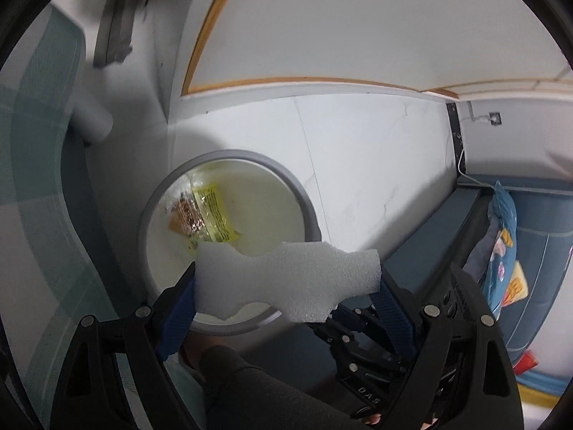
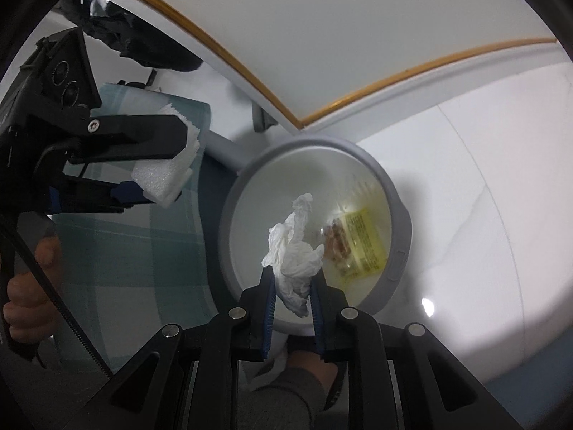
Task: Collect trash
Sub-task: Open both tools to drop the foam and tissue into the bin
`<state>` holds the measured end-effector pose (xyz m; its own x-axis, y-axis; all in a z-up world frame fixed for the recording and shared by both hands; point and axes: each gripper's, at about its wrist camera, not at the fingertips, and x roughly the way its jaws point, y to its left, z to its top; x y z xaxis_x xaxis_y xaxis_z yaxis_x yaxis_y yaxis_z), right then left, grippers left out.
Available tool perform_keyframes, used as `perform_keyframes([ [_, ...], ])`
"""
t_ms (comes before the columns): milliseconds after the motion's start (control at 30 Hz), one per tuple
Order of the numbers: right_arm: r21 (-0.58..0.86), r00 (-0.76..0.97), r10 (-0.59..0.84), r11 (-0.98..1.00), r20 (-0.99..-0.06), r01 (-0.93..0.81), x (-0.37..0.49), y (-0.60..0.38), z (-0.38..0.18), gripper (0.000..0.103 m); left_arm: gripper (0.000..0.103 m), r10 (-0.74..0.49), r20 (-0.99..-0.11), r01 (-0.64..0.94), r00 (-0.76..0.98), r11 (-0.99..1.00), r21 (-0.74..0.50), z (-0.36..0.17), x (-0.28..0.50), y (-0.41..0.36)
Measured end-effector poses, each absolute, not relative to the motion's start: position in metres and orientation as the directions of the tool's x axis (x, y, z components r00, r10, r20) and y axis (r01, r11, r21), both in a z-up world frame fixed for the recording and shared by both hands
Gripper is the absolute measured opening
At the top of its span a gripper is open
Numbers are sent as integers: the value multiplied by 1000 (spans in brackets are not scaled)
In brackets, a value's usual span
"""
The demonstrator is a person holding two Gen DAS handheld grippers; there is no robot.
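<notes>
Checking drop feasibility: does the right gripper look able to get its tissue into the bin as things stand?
Probably yes. The right gripper holds the tissue above the open bin, with nothing between them.

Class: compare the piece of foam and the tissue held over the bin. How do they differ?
The foam piece is a flat slab with jagged edges; the tissue is thin and crumpled. The foam spans widely spread fingers, the tissue narrow ones. Both are white and held above the bin.

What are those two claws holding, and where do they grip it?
The left gripper clamps a white foam piece by its two ends. The right gripper pinches a crumpled tissue at its lower part.
</notes>
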<state>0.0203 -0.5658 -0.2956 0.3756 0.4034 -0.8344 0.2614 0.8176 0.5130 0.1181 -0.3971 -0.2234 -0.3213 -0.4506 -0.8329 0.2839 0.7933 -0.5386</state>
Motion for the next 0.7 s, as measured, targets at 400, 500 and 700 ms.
perform_keyframes([
  [400,542,337,446,790,-829,286,18,-568,-311,49,88,-417,-825,248,-382,813,-527,-241,118,-402],
  [500,540,330,449,794,-830,278,15,-569,-306,53,89,-405,-823,244,-397,818,-521,-244,116,-403],
  [700,538,334,444,794,-831,283,3,-571,-297,55,98,-391,-833,260,-391,822,-507,-244,113,-408],
])
